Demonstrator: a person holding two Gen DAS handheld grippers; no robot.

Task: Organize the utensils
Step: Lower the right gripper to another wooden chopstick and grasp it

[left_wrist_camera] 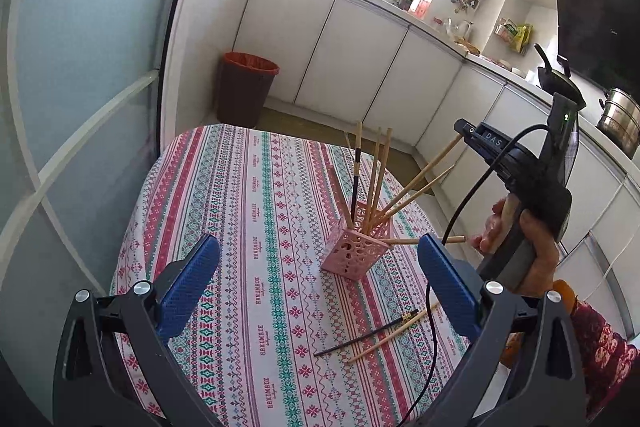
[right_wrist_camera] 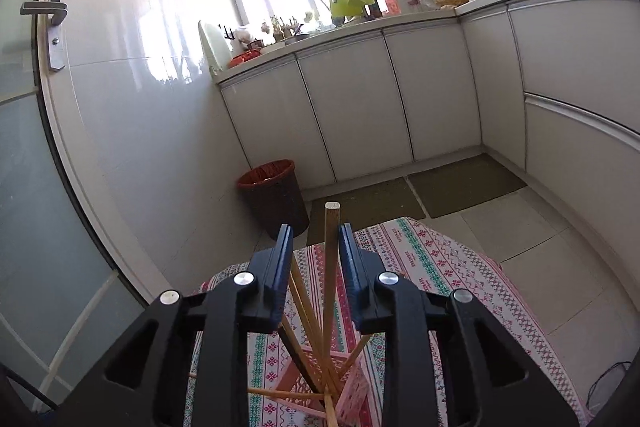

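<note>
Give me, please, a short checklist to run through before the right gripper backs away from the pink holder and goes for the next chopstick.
1. Right gripper released: ok, a gap shows on both sides of the upright chopstick between its pads.
2. That chopstick seated in the pink holder: ok, its lower end runs down into the holder.
3. Holder upright: ok, standing on the tablecloth.
4. Chopsticks left to collect: not ok, a dark chopstick and a light chopstick lie on the cloth.
5. Left gripper free: ok, open and empty.
</note>
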